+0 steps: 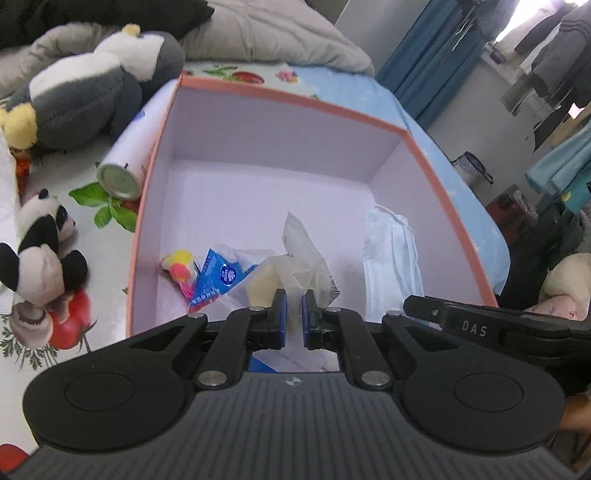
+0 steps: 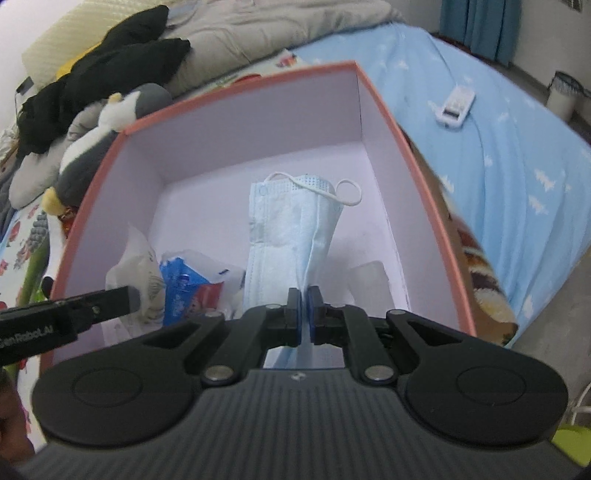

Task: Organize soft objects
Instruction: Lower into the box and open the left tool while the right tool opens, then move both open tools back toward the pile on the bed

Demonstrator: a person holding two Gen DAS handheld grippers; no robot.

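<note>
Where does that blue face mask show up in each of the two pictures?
Left wrist view: the mask hangs at right of centre, inside the box, beside the plastic bag.
Right wrist view: the mask is dead centre, pinched by the right gripper.
Shared landmark: the pink-rimmed box, with the blue tissue pack on its floor.

A bed (image 2: 517, 177) spread with a light blue sheet, taking up most of the room. Heaped at its head, a grey quilt (image 1: 280, 33) and dark clothing (image 2: 107, 74). Beyond the bed's far side, teal curtains (image 1: 436, 55) against a pale wall, bright daylight from a window (image 1: 532, 14) above them. Garments hung on a rack (image 1: 554, 59) near that window. On the grey floor beside the bed, a small white bin (image 2: 563, 94).
</note>
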